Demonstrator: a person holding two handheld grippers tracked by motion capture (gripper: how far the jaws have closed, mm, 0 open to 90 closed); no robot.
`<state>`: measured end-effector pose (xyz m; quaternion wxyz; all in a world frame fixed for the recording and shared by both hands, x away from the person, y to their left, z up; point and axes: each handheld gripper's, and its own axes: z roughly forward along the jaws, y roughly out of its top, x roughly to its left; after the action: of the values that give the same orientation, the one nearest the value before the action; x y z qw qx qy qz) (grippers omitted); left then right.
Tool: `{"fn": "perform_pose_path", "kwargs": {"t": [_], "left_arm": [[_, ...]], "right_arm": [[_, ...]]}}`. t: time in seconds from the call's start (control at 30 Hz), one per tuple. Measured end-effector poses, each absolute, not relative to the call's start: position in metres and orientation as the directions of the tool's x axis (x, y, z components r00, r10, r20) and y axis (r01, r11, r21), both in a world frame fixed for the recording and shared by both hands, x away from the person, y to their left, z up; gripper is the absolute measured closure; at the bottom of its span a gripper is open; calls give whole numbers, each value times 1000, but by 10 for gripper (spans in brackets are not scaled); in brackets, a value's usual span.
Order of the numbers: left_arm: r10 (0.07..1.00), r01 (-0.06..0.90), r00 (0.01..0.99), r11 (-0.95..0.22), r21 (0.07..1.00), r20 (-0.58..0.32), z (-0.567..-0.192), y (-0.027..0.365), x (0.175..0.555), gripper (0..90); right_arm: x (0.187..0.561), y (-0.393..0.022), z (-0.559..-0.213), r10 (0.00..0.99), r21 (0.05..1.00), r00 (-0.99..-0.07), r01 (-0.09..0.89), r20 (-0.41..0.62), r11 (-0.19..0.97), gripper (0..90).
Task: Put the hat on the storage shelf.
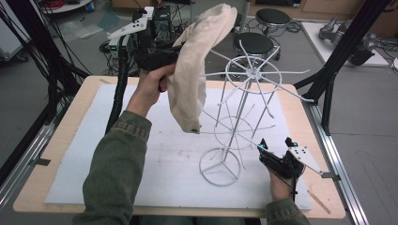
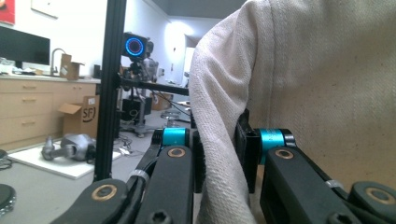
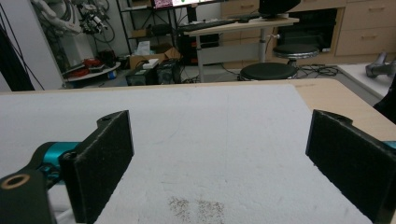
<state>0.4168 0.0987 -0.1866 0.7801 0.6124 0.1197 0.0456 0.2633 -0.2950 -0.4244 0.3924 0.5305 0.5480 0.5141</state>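
Toward the near right corner of the surface [image 1: 89,96], the right claw [image 1: 274,143] rests low over the white mat [image 1: 141,164], its jaws spread wide with bare mat between the pads [image 3: 105,161]. Just beside it, nearer the middle of the surface, stands a white wire rack [image 1: 234,122] with a round base ring, an upright stem and thin arms radiating from a ring at the top. Farther back, toward the far left, a hand [image 1: 150,86] in an olive sleeve lifts the left claw [image 1: 176,51] well above the surface. Its jaws are pressed onto a fold of a cream cloth [image 1: 195,65], which arches up over the claw and hangs down beside the rack's top arms, its lower end clear of the mat. From the left claw's own camera, the cloth [image 2: 299,84] sits pinched between both pads.
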Motion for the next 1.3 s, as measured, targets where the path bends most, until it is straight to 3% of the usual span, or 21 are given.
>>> {"fn": "perform_pose_path", "kwargs": {"t": [0.33, 0.6, 0.93, 1.13, 1.3], "left_arm": [[169, 106, 978, 114, 988, -125, -199, 80, 416, 806], [179, 129, 972, 125, 984, -150, -213, 83, 419, 802], [156, 93, 981, 150, 984, -117, -217, 80, 417, 795], [169, 97, 977, 188, 977, -130, -223, 83, 419, 759], [167, 118, 973, 218, 969, -156, -227, 89, 420, 627]], "right_arm": [[263, -294, -424, 985, 980, -128, 177, 119, -95, 66], [263, -295, -424, 984, 980, -129, 175, 121, -97, 66], [262, -295, -424, 985, 981, -129, 168, 117, -95, 66], [262, -294, -424, 984, 980, -127, 172, 122, -99, 66], [261, -295, -423, 986, 982, -123, 166, 116, -95, 66]]}}
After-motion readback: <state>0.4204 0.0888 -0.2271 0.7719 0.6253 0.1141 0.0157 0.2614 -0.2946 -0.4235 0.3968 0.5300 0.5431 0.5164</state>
